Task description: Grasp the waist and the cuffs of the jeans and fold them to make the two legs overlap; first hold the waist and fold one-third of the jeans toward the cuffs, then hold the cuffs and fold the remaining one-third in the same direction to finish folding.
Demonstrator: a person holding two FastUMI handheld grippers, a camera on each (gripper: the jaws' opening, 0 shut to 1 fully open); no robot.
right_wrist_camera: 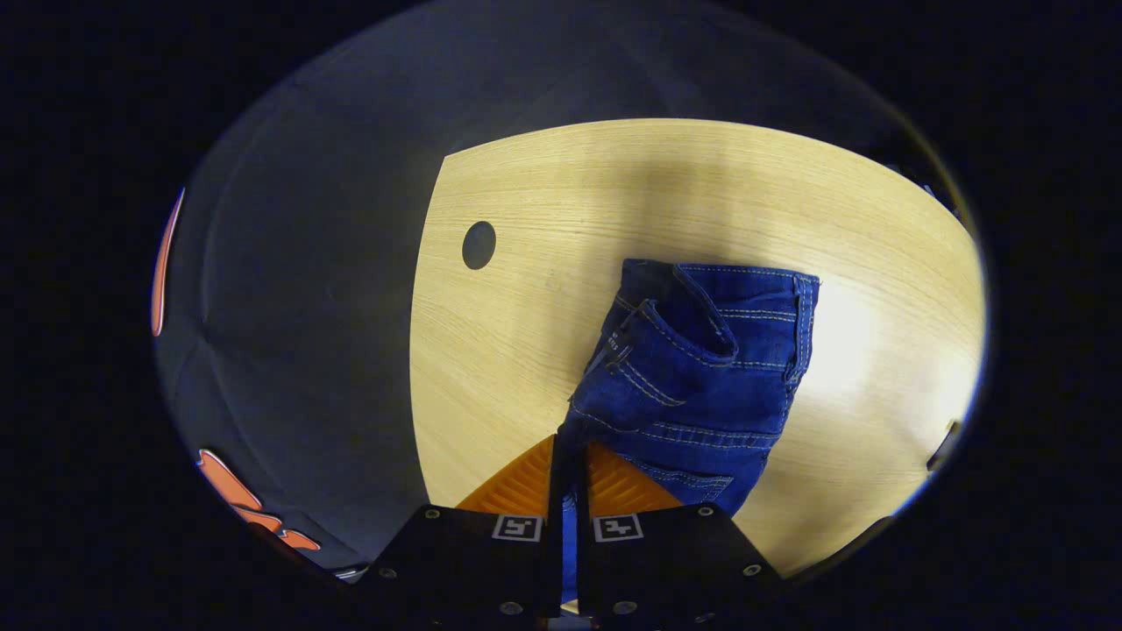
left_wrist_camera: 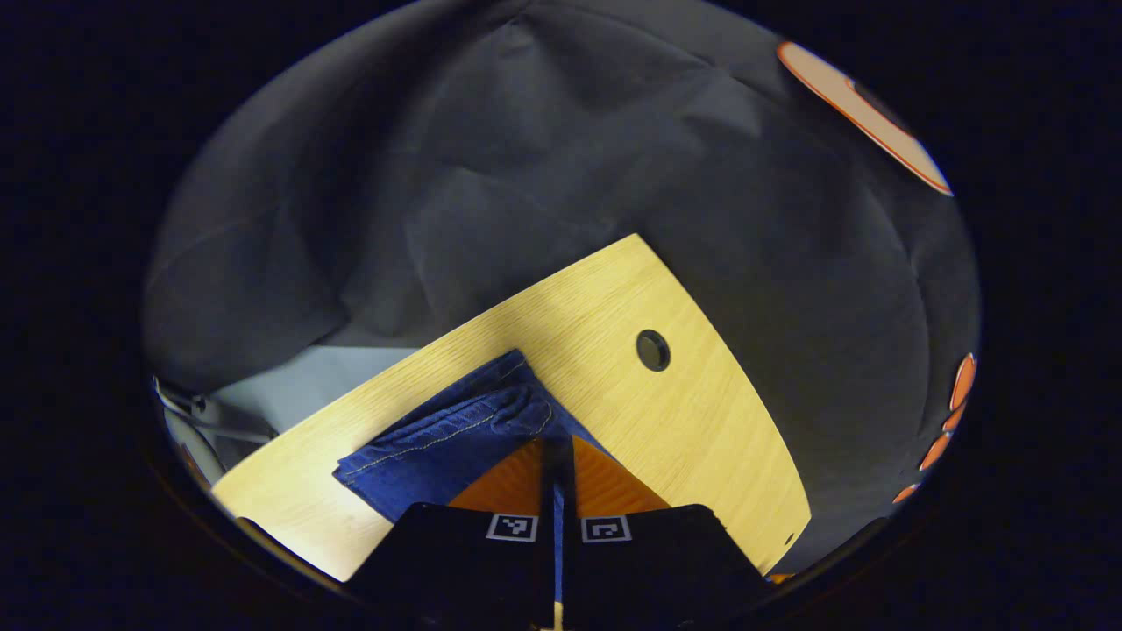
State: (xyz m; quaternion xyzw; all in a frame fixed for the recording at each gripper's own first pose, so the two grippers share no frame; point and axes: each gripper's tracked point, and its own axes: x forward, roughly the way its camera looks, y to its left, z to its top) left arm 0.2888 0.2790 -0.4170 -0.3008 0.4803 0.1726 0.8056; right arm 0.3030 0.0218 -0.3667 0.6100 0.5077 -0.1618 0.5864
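Jeans (right_wrist_camera: 701,368) lie on the tabletop (right_wrist_camera: 666,193) as a compact, multi-layer bundle, apparently at the last fold. Left hand-held gripper (left_wrist_camera: 557,456) is clamped on a denim edge, fabric visible between both fingers; right hand-held gripper (right_wrist_camera: 568,469) likewise pinches denim at the near end of the bundle. Judged step: carry the gripped edge over in the same direction. Keep both grips level, move them together, align the seams with the layer below, lower until the cloth rests flat, then release. Cable hole (right_wrist_camera: 479,244) lies well apart
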